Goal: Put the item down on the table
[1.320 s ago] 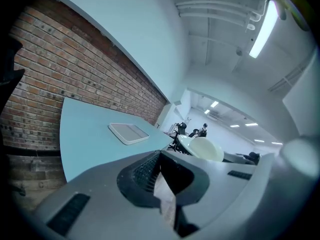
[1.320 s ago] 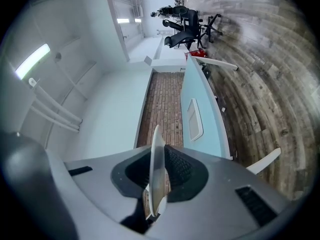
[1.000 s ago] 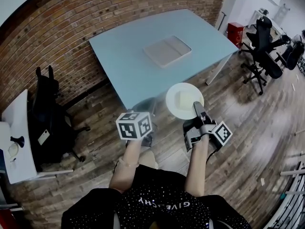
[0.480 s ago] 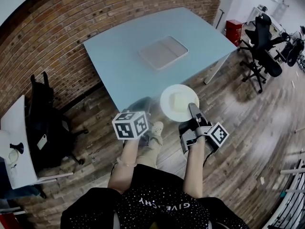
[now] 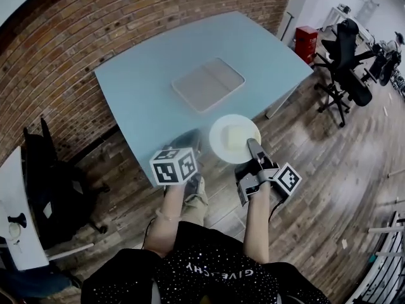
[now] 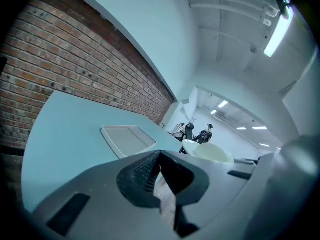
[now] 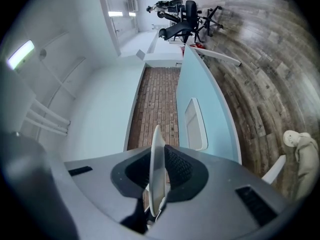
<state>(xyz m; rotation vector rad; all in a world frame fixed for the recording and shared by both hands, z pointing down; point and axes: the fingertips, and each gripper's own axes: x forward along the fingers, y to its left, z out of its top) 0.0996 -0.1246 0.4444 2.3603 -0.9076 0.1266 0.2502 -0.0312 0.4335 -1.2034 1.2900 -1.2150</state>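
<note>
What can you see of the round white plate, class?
The round white plate looks like smooth, shallow ceramic or plastic. It is held roughly level by the right gripper, whose fingers pinch its near rim. A pale square block lies on it. It hangs at the light blue table's near edge, not set down.

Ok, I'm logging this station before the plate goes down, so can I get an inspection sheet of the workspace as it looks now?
Surface: pale blue table, bare apart from a shallow grey tray near its middle.
Job's things: white plate carrying a pale block, in the air by the table's near edge, not yet down.
Clutter: nothing seen.
Grippers: right gripper shut on the plate's rim; left gripper shut, with a pale strip I cannot identify showing at it.
Cables: what looks like a thin dark lead by the right forearm.
Surroundings: brick wall, wooden floor, black office chairs, red box.
</note>
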